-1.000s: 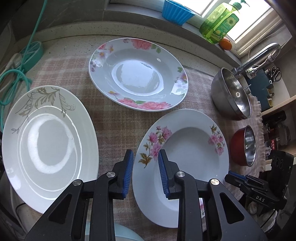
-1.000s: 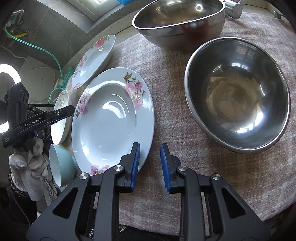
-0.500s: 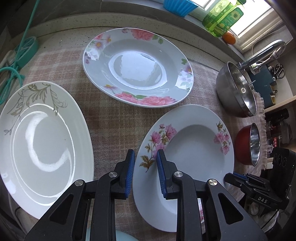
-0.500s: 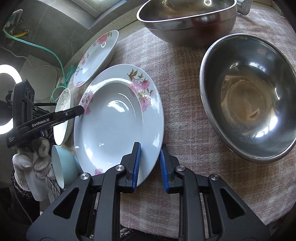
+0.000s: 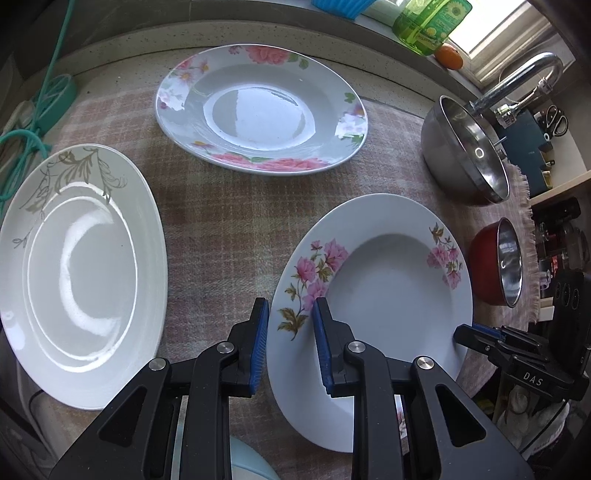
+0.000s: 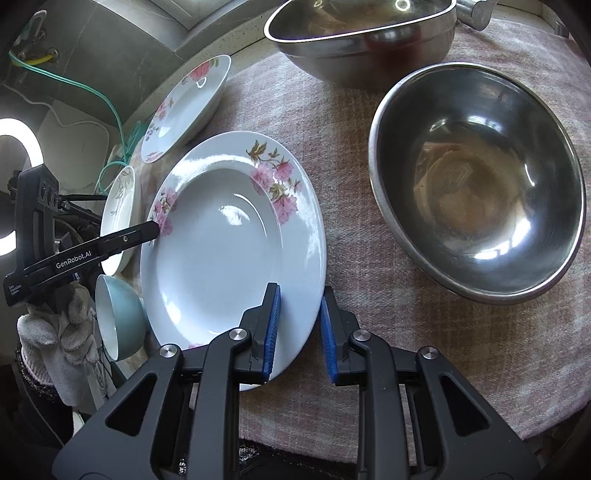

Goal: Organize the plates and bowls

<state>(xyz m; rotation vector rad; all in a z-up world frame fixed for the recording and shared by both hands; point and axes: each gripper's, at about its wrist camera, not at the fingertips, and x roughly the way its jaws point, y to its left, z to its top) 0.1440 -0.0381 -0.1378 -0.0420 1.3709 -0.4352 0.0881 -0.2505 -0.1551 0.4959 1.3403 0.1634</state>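
A white deep plate with pink flowers (image 5: 388,280) lies on the checked cloth; it also shows in the right wrist view (image 6: 229,243). My left gripper (image 5: 290,332) is open, its jaws straddling the plate's left rim. My right gripper (image 6: 299,328) is open, its jaws straddling the plate's opposite rim. A rose-rimmed plate (image 5: 258,110) lies at the back. A white plate with a grey leaf pattern (image 5: 77,266) lies at the left. Two steel bowls (image 6: 476,181) (image 6: 362,33) sit to the right.
A pale blue bowl (image 6: 118,317) sits at the counter's near edge. A red-sided steel bowl (image 5: 498,266) stands at the right. A tap (image 5: 517,81), a green soap bottle (image 5: 428,22) and an orange (image 5: 448,57) are at the back. A teal hose (image 5: 33,122) lies at the left.
Both grippers have moved forward onto the pink-flowered plate: each now has the rim between its open jaws, where before they were short of it.
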